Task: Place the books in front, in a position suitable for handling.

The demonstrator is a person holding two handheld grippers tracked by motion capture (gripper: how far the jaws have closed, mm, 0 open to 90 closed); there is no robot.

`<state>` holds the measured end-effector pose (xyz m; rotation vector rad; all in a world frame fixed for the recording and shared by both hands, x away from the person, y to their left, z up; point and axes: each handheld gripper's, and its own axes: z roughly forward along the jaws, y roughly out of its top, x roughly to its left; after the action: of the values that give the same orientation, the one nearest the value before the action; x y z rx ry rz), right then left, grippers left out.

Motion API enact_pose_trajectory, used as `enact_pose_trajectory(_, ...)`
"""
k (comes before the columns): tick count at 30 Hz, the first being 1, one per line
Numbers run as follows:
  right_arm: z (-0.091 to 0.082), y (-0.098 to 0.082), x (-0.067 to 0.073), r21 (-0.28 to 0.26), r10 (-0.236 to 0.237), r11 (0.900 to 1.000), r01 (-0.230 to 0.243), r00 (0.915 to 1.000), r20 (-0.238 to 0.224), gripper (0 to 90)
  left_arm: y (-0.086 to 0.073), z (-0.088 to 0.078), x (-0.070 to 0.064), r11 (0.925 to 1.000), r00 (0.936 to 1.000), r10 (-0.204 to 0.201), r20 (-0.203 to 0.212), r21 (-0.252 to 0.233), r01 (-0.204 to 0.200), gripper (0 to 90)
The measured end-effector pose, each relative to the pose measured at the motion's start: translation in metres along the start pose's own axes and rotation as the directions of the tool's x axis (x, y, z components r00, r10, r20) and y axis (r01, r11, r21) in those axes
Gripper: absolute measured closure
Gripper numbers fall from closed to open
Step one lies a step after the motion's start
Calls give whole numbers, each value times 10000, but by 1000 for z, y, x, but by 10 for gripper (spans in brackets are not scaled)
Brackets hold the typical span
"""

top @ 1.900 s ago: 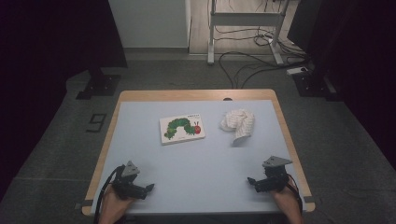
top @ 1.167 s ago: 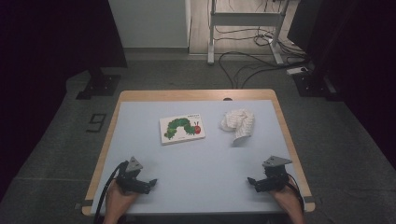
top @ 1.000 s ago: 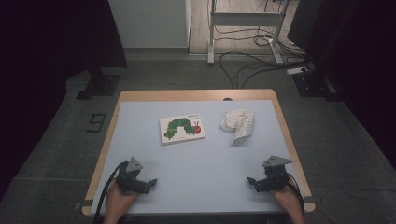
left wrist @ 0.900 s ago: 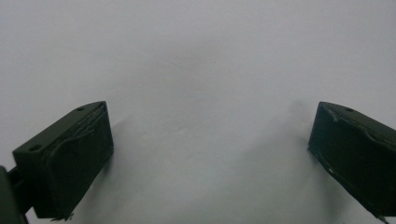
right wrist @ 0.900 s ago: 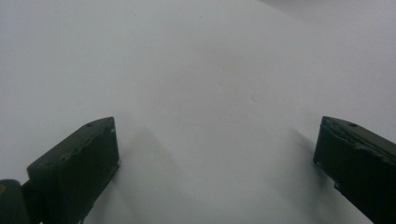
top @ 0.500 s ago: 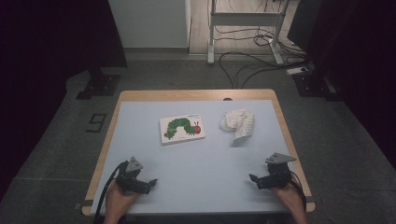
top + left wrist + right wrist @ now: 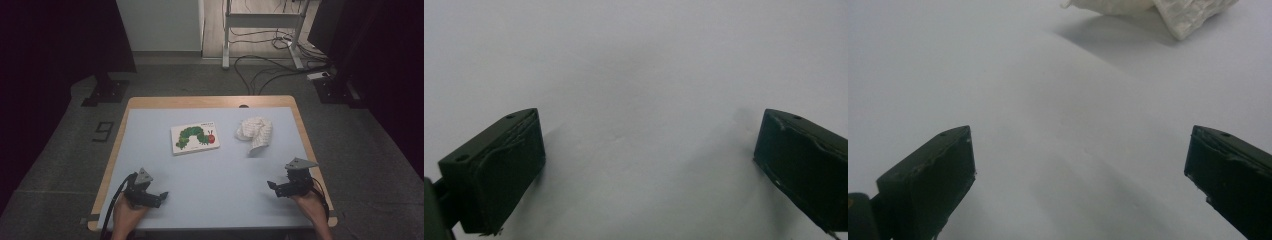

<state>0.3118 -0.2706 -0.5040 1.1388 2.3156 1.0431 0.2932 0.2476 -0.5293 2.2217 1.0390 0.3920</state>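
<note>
Both jaws spread and gripping nothing, the left gripper (image 7: 159, 196) and right gripper (image 7: 272, 186) are resting at the bench's (image 7: 225, 165) six o'clock edge, seemingly staged for reaching the crumpled cloth (image 7: 255, 132) and picture book (image 7: 195, 138) lying toward twelve o'clock.

A single large numeral, reading as a "9", is seen on a dark floor marker (image 7: 103, 131) at the left of the high view, just beside the table's left edge. A line of small print is noted along the upper edge of the caterpillar picture book (image 7: 195, 138), too small to be read.
</note>
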Motion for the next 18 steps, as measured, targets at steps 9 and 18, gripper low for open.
enact_pose_trajectory(9,5,12,-7,-82,82,9999,-81,9999,147,0,0,0,0,10000,10000,-2,0,0,2,0)
enact_pose_trajectory(18,18,32,-16,-238,253,9994,-246,9993,286,0,0,0,0,10000,10000,-6,-11,-5,6,0)
